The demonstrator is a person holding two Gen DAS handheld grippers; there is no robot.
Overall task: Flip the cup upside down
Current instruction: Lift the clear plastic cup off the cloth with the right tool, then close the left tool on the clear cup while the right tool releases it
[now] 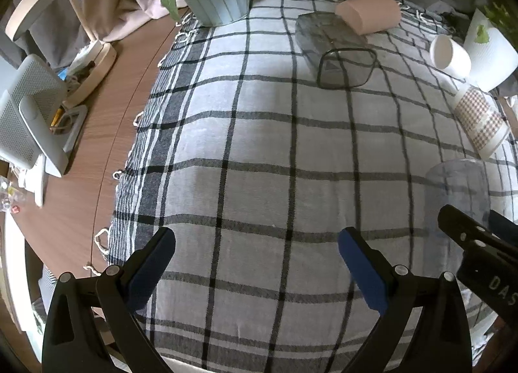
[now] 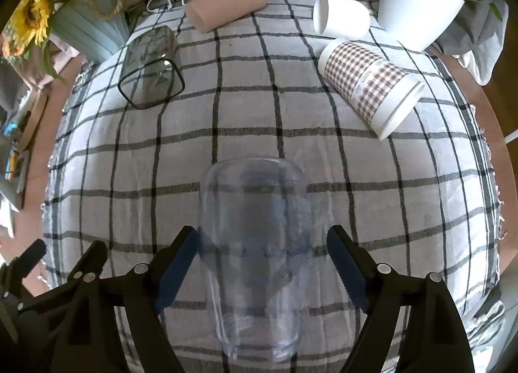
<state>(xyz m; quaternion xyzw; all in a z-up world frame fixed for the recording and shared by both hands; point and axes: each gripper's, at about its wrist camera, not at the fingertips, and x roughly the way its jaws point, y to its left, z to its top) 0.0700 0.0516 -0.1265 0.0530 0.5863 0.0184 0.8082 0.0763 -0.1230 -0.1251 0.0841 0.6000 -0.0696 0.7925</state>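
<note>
A clear plastic cup (image 2: 255, 243) sits on the checked cloth between the fingers of my right gripper (image 2: 262, 263). The jaws are open, one on each side of the cup; the left pad is close to the cup wall, the right pad stands apart. The cup's closed rounded end faces away from the camera. In the left wrist view the same cup (image 1: 456, 191) shows at the right edge, with the right gripper's finger (image 1: 476, 240) over it. My left gripper (image 1: 255, 259) is open and empty above the cloth, left of the cup.
Several cups lie on their sides on the cloth (image 2: 259, 120): a checked paper cup (image 2: 369, 85), a white cup (image 2: 340, 17), a pink cup (image 2: 226, 1), a dark clear square cup (image 2: 152, 72). A white pot (image 2: 417, 1) and a blue vase (image 2: 87, 23) stand at the back.
</note>
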